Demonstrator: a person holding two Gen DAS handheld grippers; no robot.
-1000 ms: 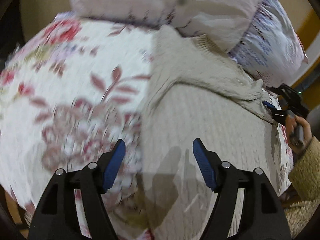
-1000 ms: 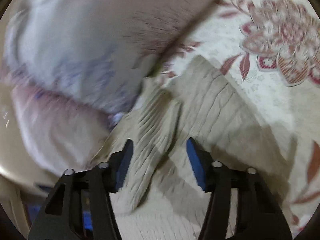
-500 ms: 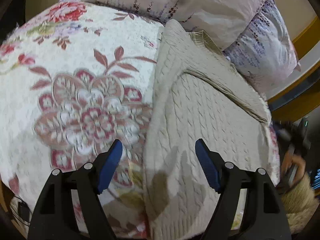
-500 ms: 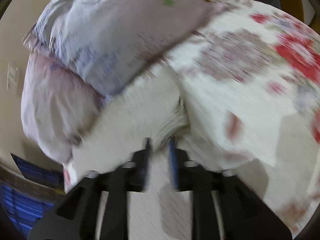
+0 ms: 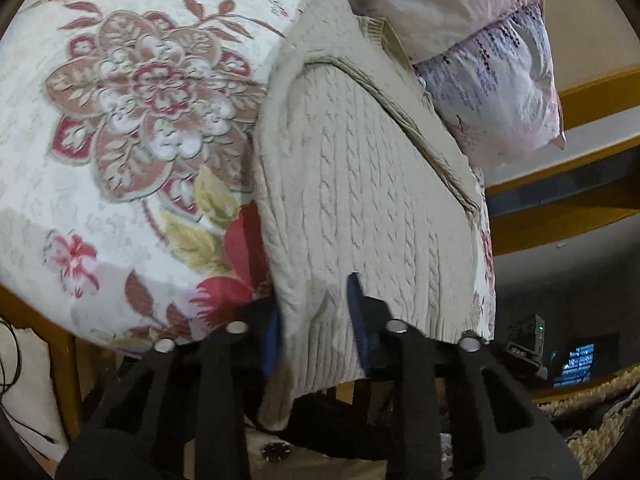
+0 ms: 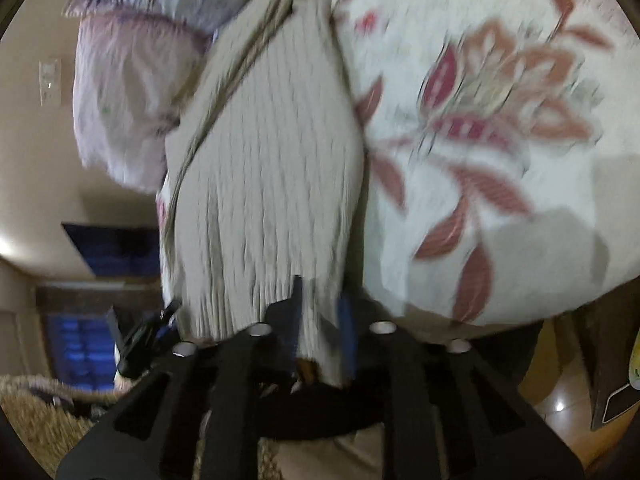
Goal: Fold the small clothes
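Observation:
A cream cable-knit sweater [image 5: 368, 184] lies folded lengthwise on the floral bedspread [image 5: 132, 128], its hem hanging over the near bed edge. My left gripper [image 5: 316, 320] is shut on the hem at its left part. In the right wrist view the same sweater [image 6: 268, 168] runs away from me, and my right gripper [image 6: 320, 320] is shut on the hem too. The view is blurred. The fabric hides the inner faces of both pairs of blue pads.
Two pale pillows [image 5: 492, 80] lie at the head of the bed, touching the sweater's far end. The wooden bed frame [image 5: 60, 360] shows below the bedspread. A shaggy rug [image 6: 36, 416] lies on the floor.
Both grippers have pulled back to the near bed edge and closed on the sweater's hem. Earlier both were open over the sweater, the right one near the pillows.

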